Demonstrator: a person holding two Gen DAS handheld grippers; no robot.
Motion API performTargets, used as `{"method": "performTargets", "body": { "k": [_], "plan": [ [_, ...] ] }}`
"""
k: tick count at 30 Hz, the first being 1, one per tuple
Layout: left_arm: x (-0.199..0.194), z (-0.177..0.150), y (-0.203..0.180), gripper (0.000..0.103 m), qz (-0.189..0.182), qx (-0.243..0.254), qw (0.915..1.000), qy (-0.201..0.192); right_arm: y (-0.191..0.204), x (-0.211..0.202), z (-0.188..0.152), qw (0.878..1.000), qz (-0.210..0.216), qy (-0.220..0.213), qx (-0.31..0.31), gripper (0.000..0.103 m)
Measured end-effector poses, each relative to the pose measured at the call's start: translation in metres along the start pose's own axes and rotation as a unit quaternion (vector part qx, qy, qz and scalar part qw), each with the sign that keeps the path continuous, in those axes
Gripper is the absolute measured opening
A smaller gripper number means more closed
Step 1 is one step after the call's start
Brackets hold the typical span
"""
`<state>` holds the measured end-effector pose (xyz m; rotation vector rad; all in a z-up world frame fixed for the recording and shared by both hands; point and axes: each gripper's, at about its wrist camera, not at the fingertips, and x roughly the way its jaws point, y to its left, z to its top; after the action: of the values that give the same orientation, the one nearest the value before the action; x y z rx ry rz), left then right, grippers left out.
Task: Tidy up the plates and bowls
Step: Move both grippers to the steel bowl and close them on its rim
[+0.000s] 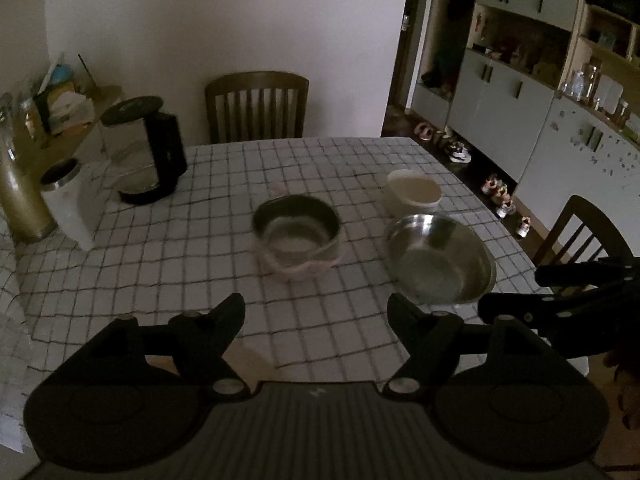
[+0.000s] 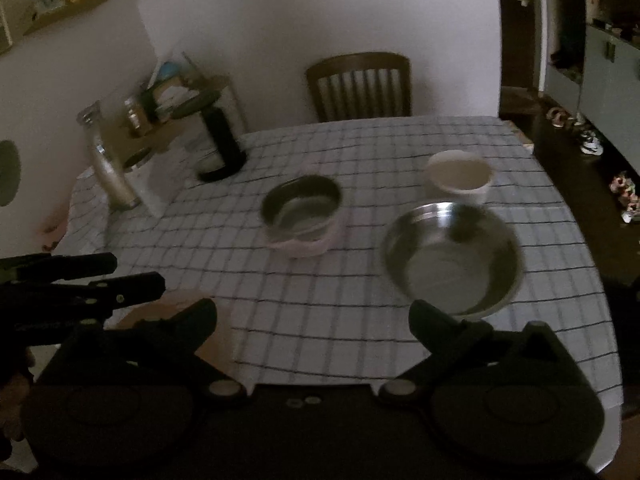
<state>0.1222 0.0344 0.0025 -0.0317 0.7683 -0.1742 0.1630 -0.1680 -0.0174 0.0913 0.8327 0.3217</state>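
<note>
Left tongs (image 1: 316,312): mine, jaws apart, nothing between, bottom of frame.
Right tongs (image 2: 314,318): jaws wide apart, nothing held.
Bowls: steel-lined bowl (image 1: 298,236) centre, wide steel bowl (image 1: 440,260) and white bowl (image 1: 412,196) to its right, all separate on checked cloth (image 1: 200,248).
Progress: I judge nothing stacked yet.

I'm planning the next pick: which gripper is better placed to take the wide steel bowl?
Right, probably. The wide steel bowl lies just ahead of the right gripper, near its right finger. From the left gripper it sits off to the right. Both are open and empty.
</note>
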Motion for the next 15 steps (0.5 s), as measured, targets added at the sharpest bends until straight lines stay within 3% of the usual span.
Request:
{"method": "performTargets", "body": {
  "k": [9,15],
  "plan": [
    [0.048,0.019,-0.07,0.078,0.019,-0.01,0.9998,0.002,-0.08,-0.005,0.013,0.999,-0.021,-0.029,-0.012,0.103],
    [0.086,0.027,-0.103,0.078,0.035,-0.016,0.9992,0.01,-0.124,0.008,0.022,0.997,-0.034,-0.034,-0.068,0.103]
  ]
}}
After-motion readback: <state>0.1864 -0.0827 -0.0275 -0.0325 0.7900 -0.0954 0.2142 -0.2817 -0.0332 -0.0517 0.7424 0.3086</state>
